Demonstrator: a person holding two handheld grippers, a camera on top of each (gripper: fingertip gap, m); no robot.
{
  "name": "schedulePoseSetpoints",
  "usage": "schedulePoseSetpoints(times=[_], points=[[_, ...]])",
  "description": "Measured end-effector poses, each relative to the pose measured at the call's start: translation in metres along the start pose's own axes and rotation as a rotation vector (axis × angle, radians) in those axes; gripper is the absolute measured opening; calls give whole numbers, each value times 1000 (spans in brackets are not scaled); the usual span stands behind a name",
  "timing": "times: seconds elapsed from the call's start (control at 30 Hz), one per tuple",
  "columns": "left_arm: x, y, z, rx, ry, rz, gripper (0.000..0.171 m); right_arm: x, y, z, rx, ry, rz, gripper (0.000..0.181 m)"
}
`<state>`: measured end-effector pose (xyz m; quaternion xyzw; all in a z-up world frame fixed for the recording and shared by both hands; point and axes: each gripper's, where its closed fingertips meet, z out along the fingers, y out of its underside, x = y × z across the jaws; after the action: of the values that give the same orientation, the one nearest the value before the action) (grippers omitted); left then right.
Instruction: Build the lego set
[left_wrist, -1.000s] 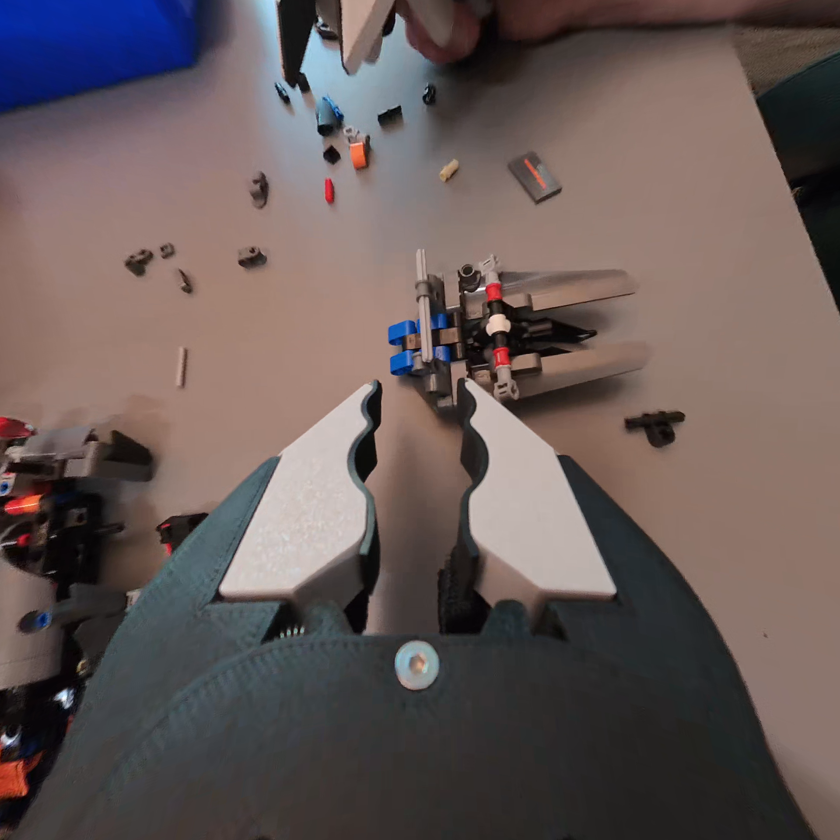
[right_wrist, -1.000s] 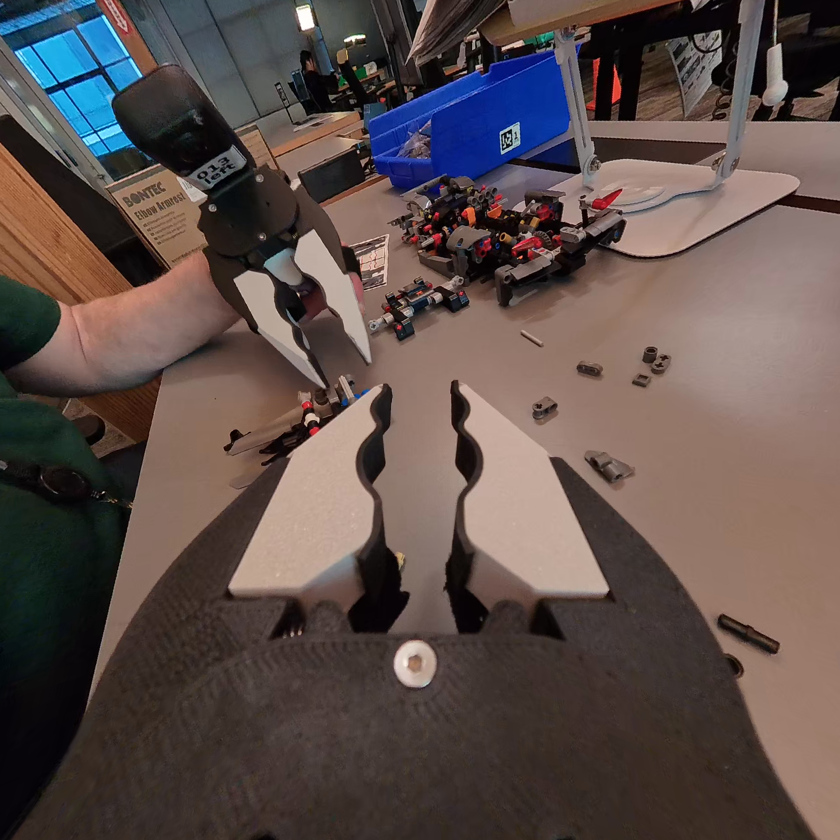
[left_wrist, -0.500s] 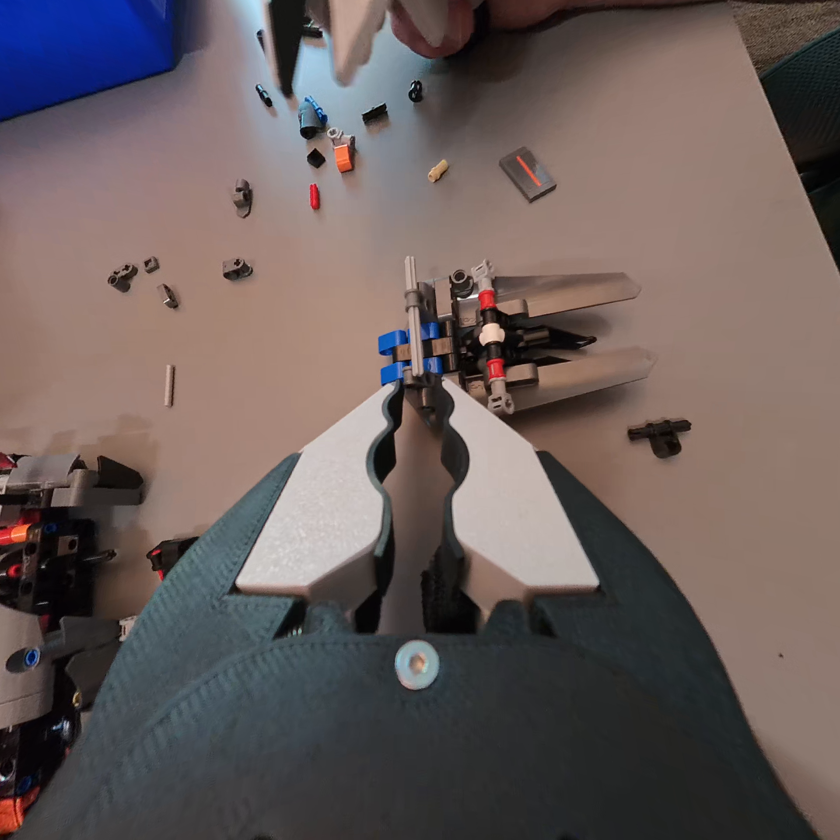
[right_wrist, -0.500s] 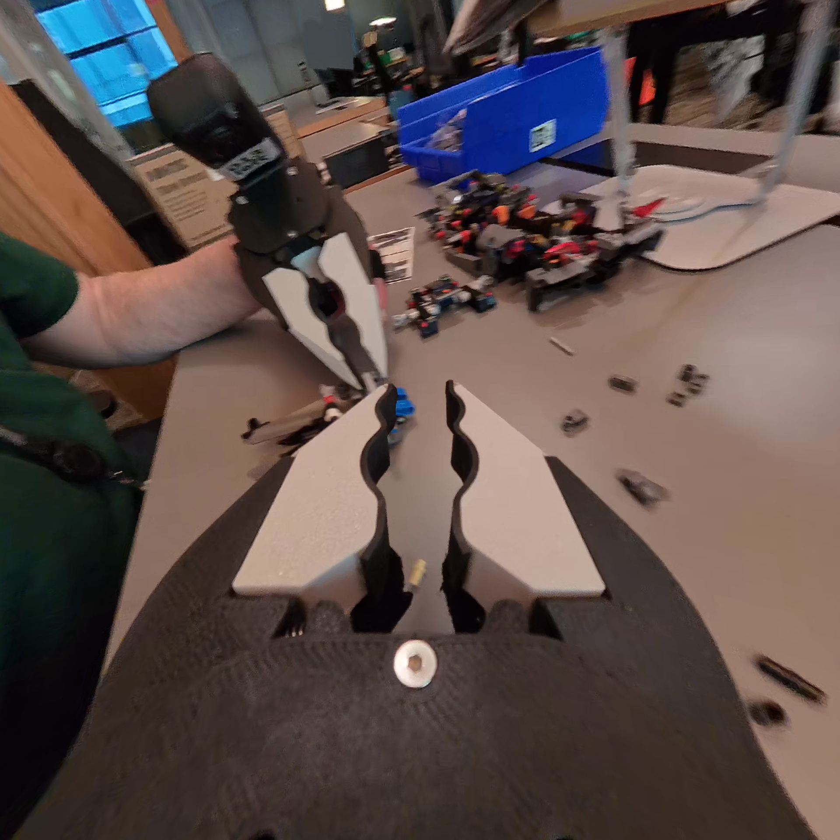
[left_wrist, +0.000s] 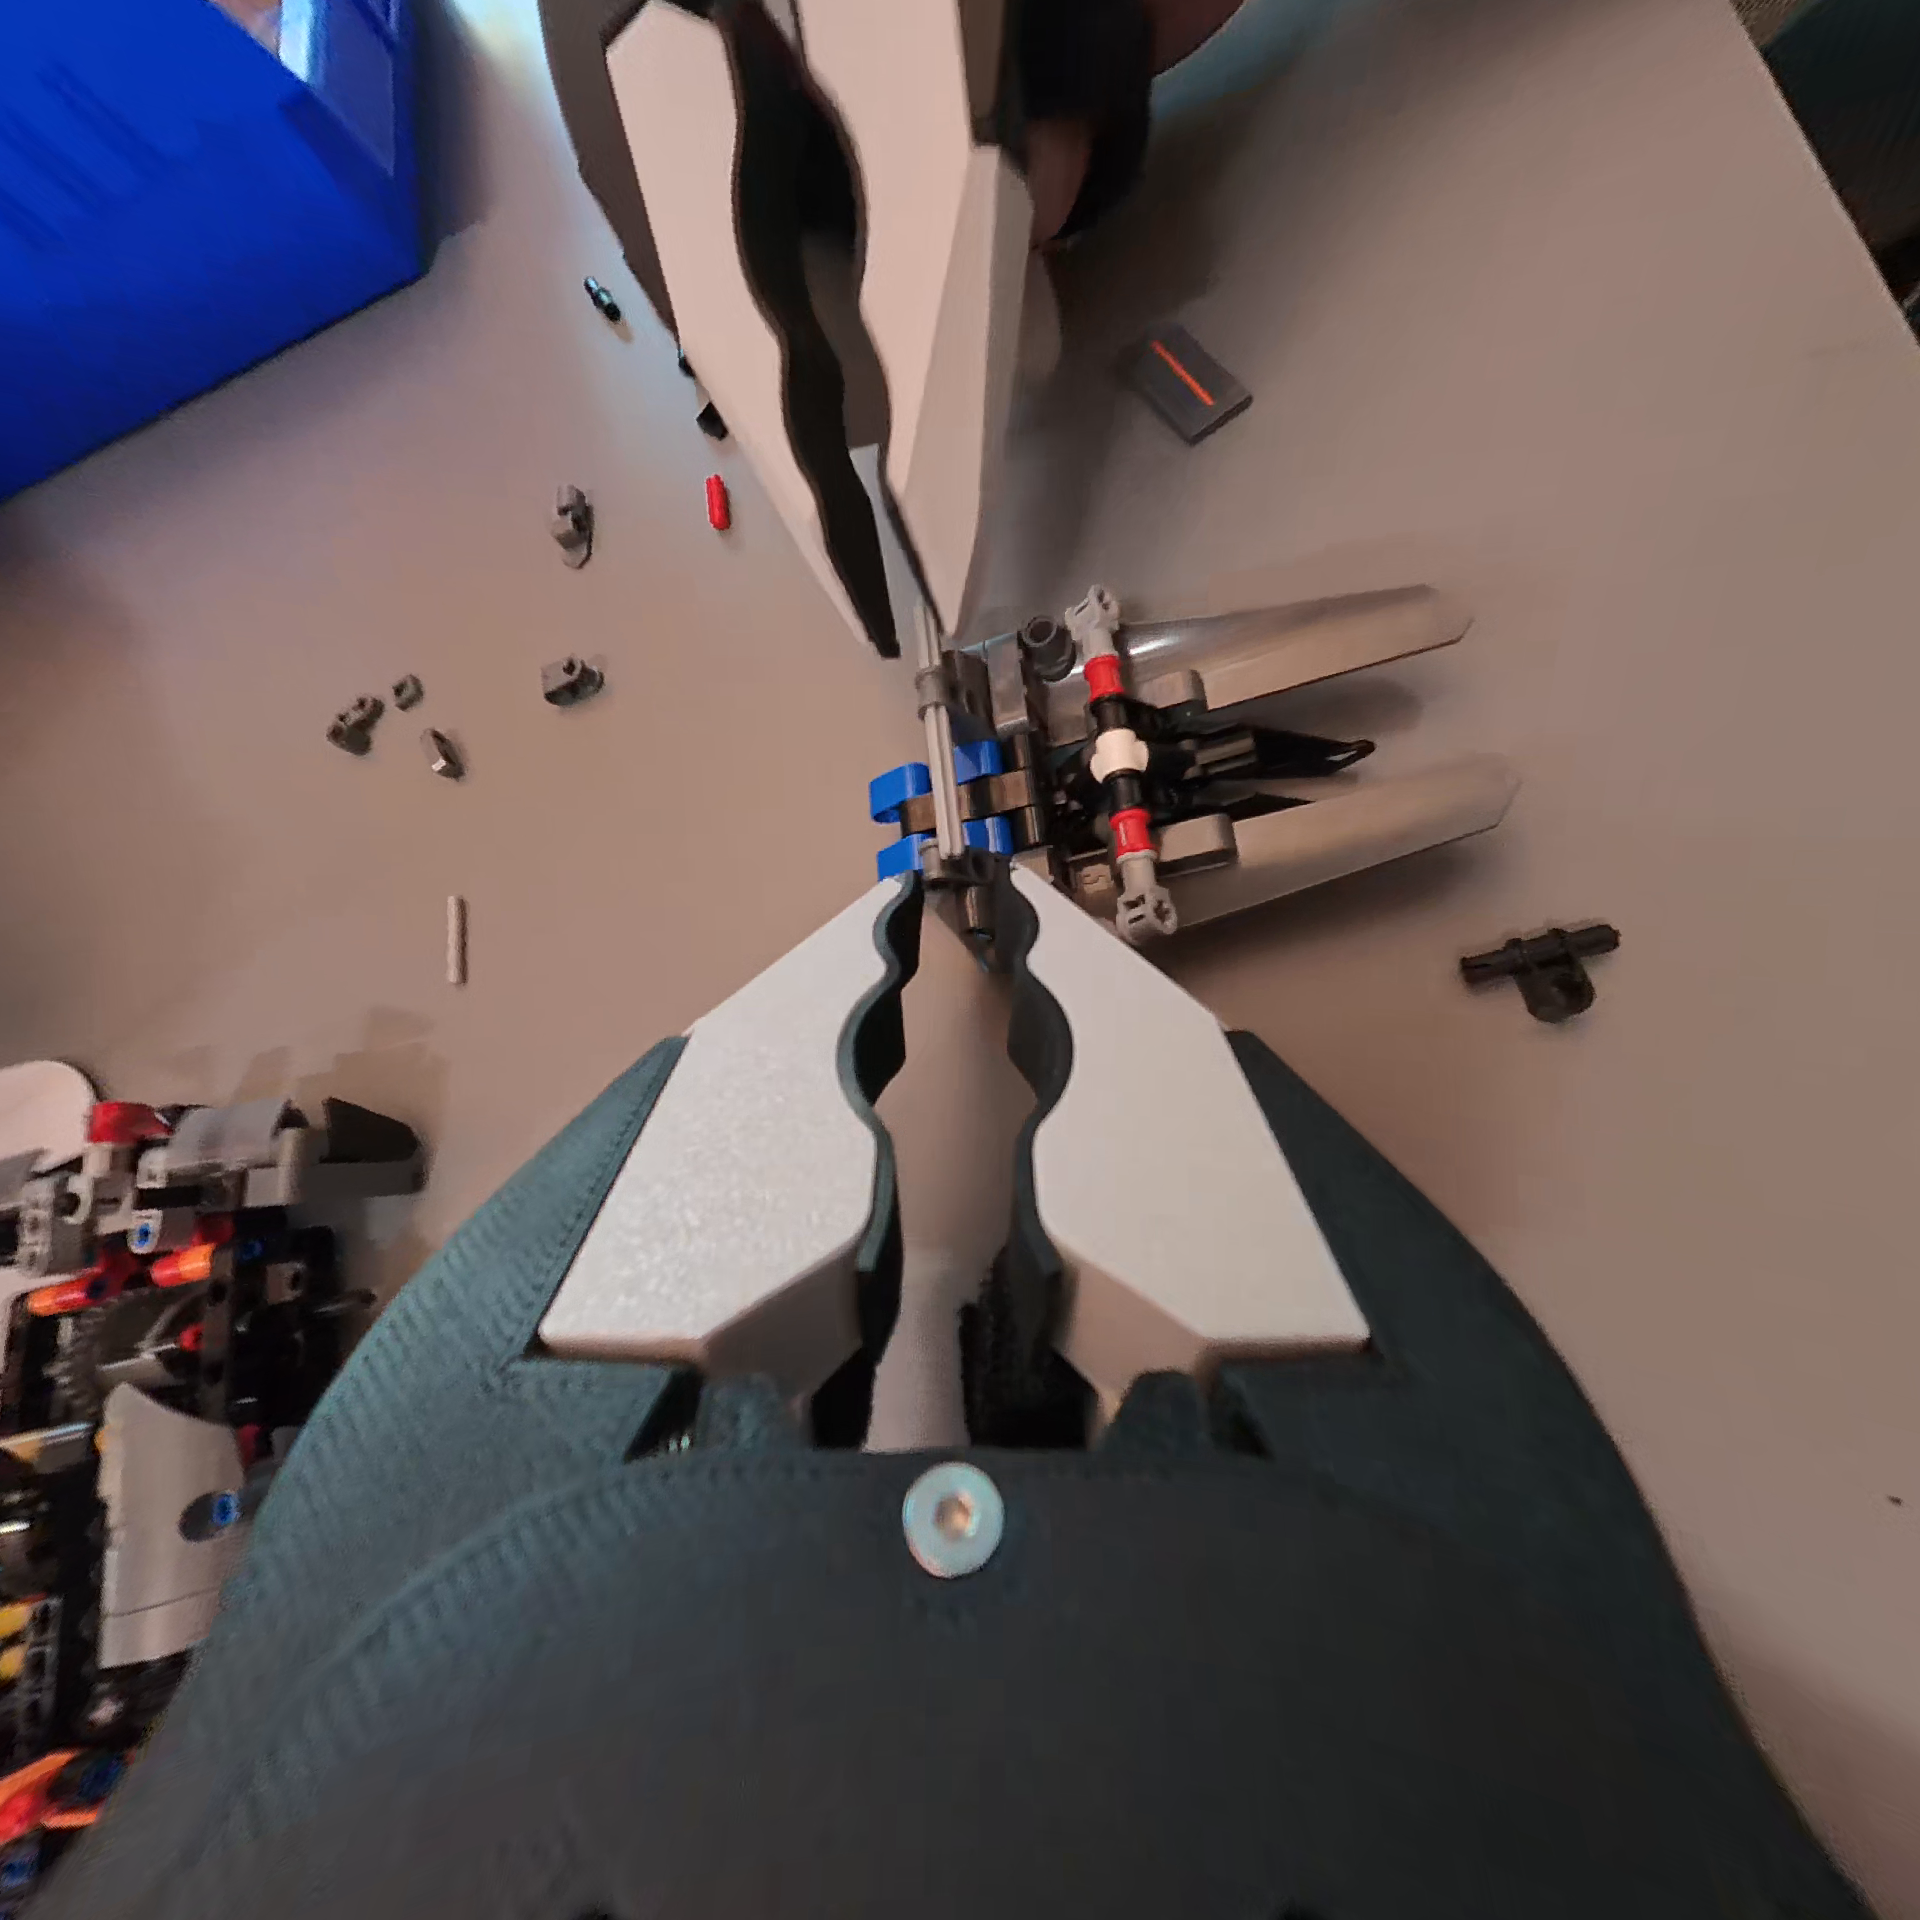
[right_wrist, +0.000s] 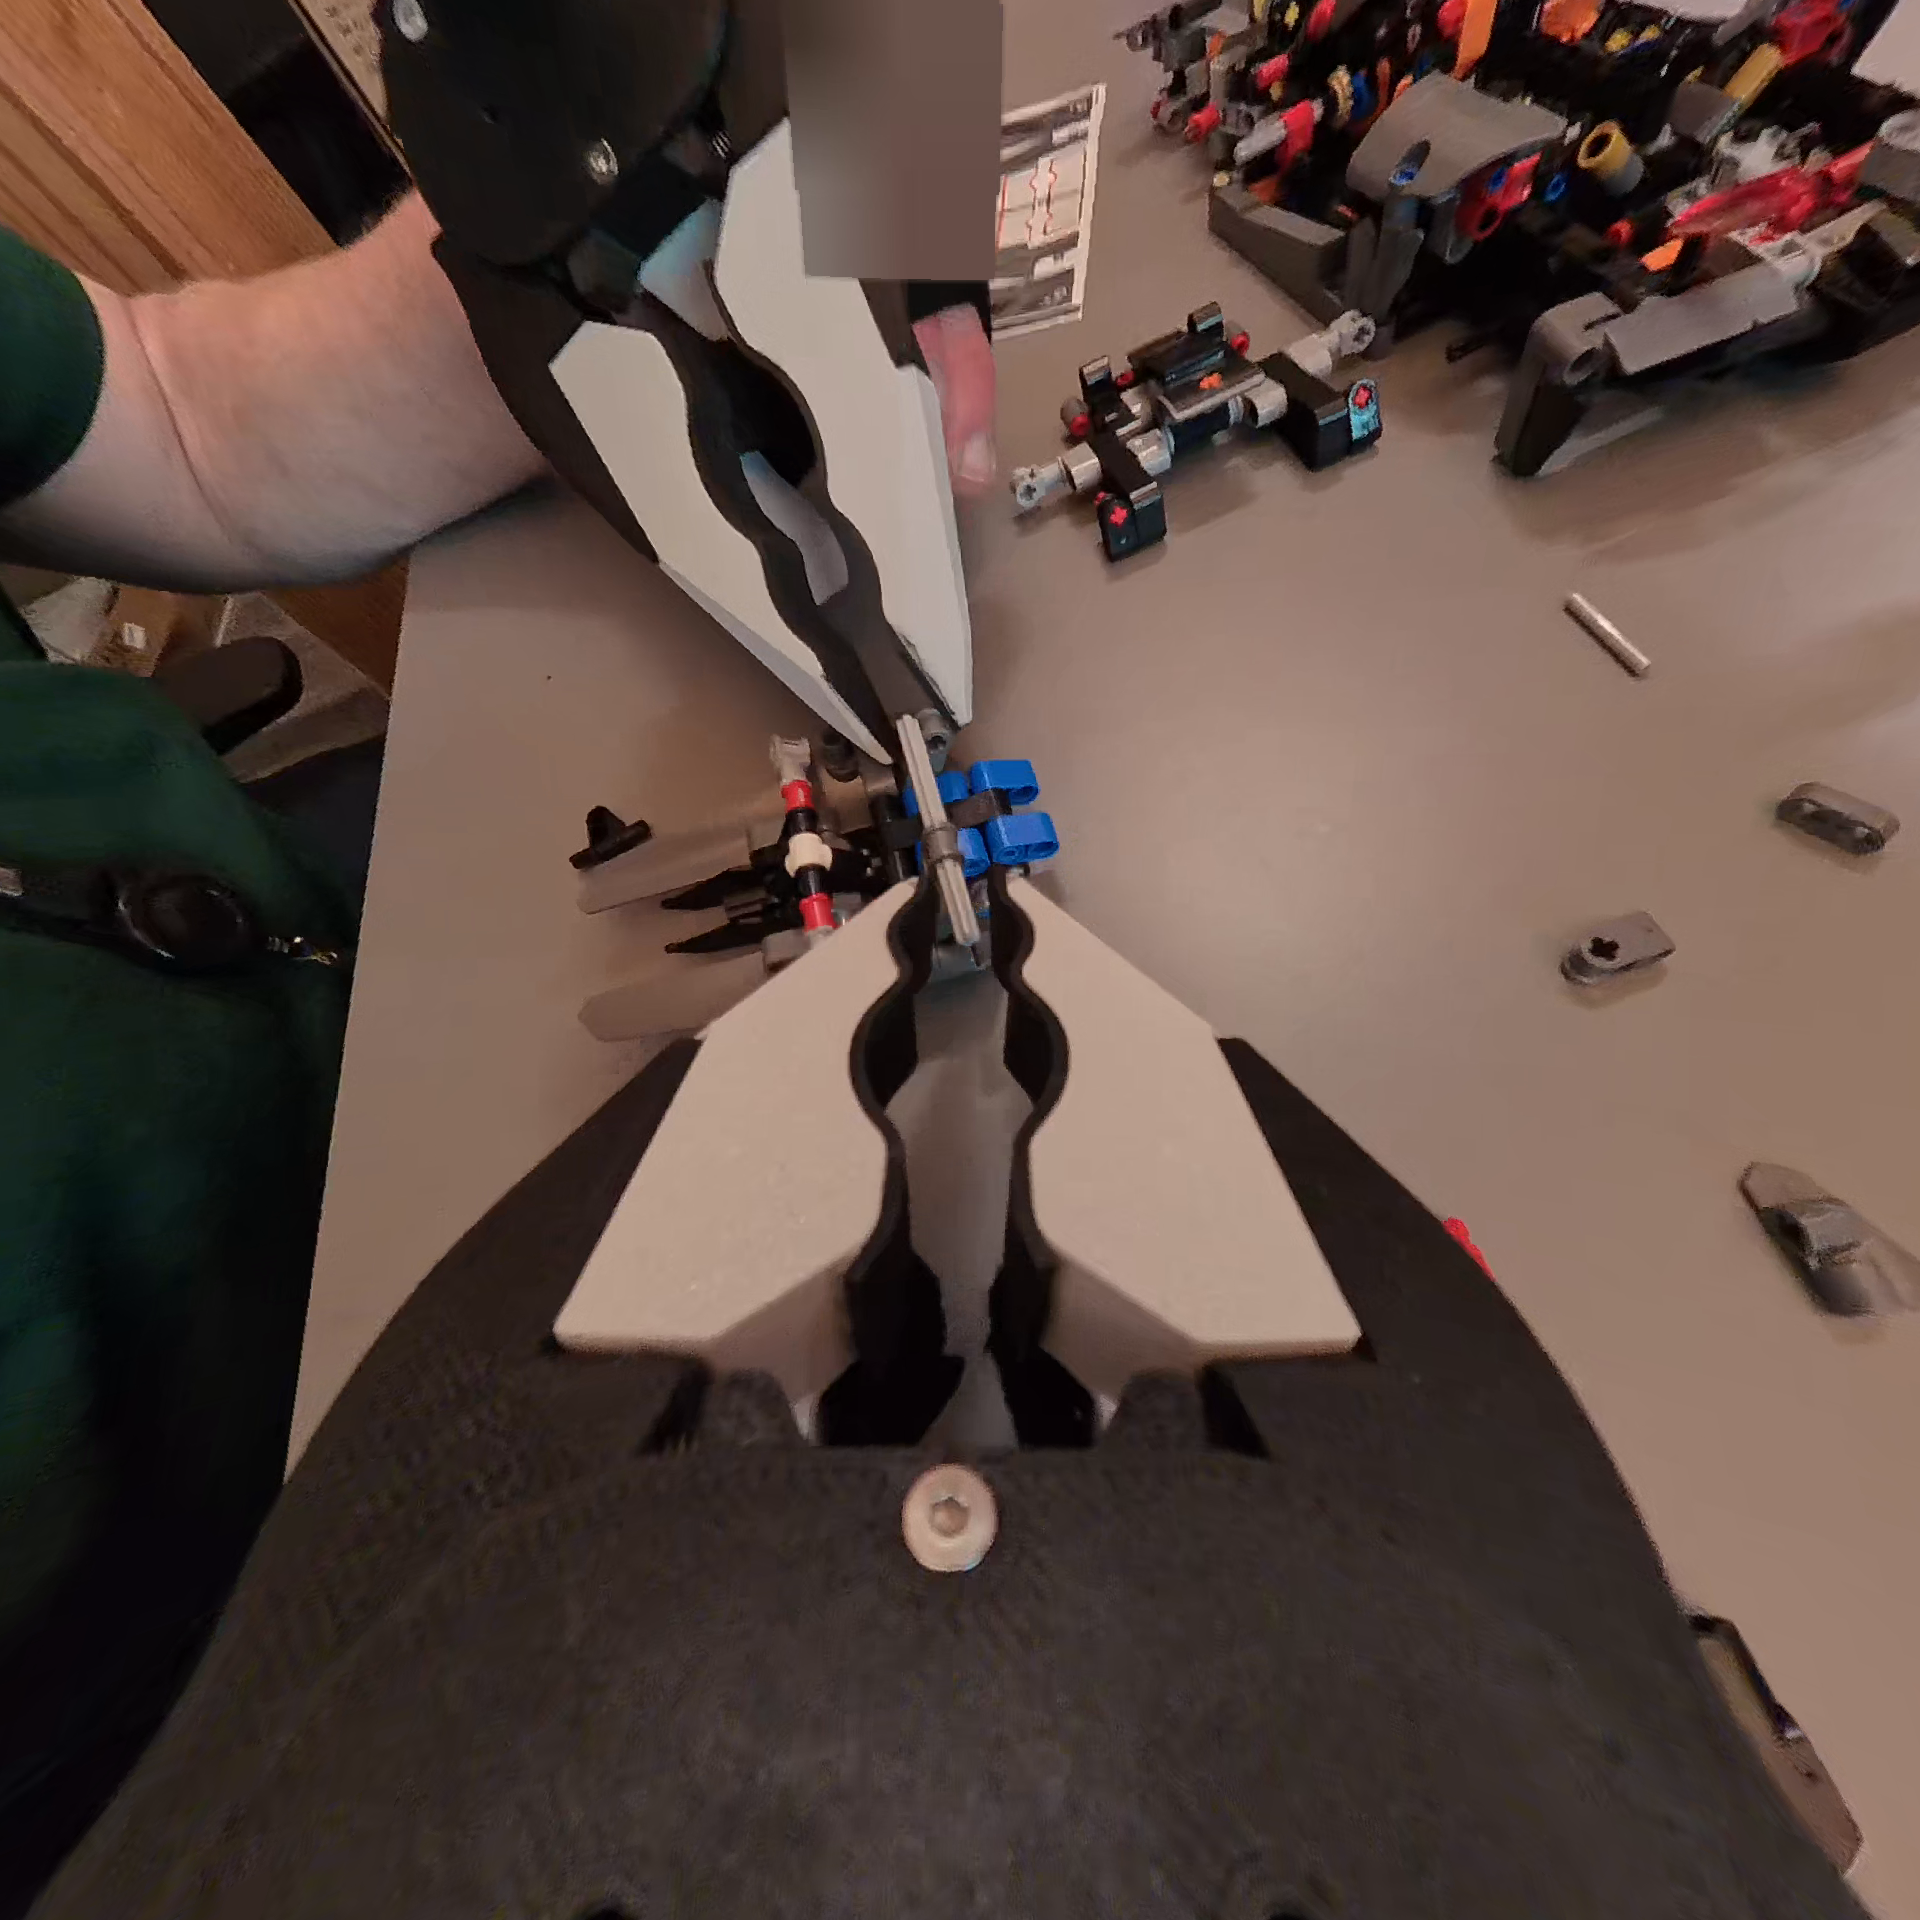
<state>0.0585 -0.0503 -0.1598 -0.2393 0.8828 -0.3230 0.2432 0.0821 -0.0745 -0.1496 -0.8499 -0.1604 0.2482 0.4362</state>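
At table centre, the sub-assembly (left_wrist: 1101, 769) lies flat. Left gripper (left_wrist: 961, 894), jaws nearly closed, pinches its end at 6 o'clock. Right gripper (right_wrist: 951, 914) nips the grey axle (right_wrist: 940, 831) at 12, gap narrow. Risk: opposed pulls slide the axle out or pop the blue connectors (left_wrist: 914, 821).
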Motion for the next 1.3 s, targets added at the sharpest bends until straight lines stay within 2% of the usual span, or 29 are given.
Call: schedulePoseSetpoints(times=[0.23, 0.37, 0.53, 0.73, 1.23, 1.27, 1.3], points=[[-1, -1, -1, -22, -47, 82, 12, 2, 6, 2, -40, 13, 13, 3], [-2, 1, -1, -24, -29, 33, 12, 1, 5, 2, -35, 10, 9, 3], [-1, 0, 1, -7, 31, -97, 26, 0, 4, 2, -27, 25, -16, 2], [-3, -1, 4, 17, 52, -179, 10, -3, 4, 3, -27, 36, -51, 2], [2, -3, 4, 20, 78, -159, 7, -5, 6, 1, -33, 76, -76, 3], [0, -3, 4, 11, 63, -153, 8, -3, 6, 0, -35, 94, -72, 4], [-1, -2, 5, 3, 49, -147, 8, -1, 5, -3, -37, 114, -58, 14]])
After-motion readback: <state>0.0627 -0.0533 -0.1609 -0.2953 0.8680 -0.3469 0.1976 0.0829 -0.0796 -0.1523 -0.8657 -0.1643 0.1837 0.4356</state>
